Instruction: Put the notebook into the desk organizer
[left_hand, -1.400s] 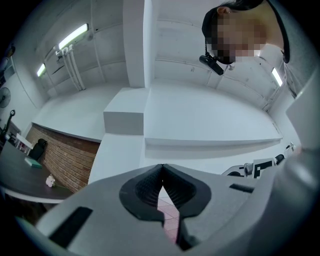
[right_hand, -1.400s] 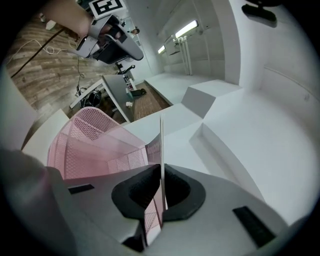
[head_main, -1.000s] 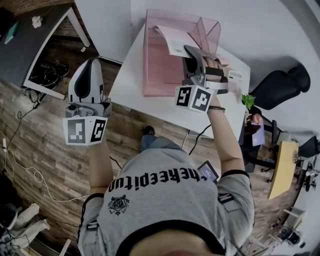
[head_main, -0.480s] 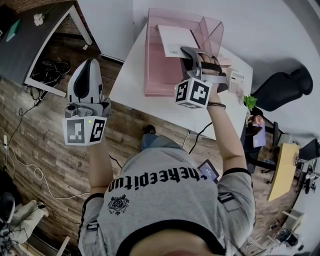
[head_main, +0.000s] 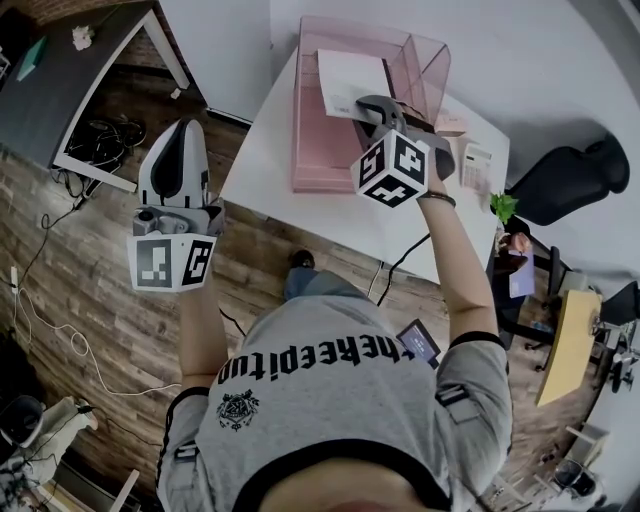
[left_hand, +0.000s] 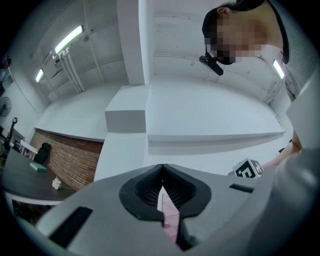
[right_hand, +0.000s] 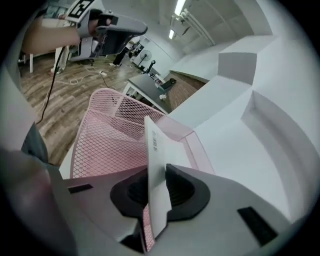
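**Right gripper loosens on the notebook inside the pink organizer**

The right gripper (right_hand: 156, 167) has its jaws easing apart. The notebook (right_hand: 159, 150) stands on edge between them, its white cover touching both pads. Its barcoded upper corner rises above the jaws. The pink mesh desk organizer (right_hand: 102, 137) curves round it on the left and behind.

From the head view, the notebook (head_main: 352, 80) sits in the rear of the desk organizer (head_main: 318, 145), just left of the slanted divider. Whether its lower edge rests on the organizer's floor cannot be told.

A second ago the notebook lay slanted across the organizer, one corner pointing left. Now it lies squarer to the back wall and deeper in. The right gripper (head_main: 368, 104) has rolled since then, so its marker cube (head_main: 395, 168) shows its faces cornerwise instead of flat-on. The hand has moved a little farther over the desk (head_main: 262, 175).

The left gripper (left_hand: 161, 166) is pressed shut at the tips with nothing between them. It has not moved: it hangs off the desk's left edge, over the wooden floor (head_main: 90, 280).

The front of the organizer's tray is bare. A strip of white desk runs between the organizer and the near edge, and a narrower strip lies along its left side. The divider stands close on the notebook's right.
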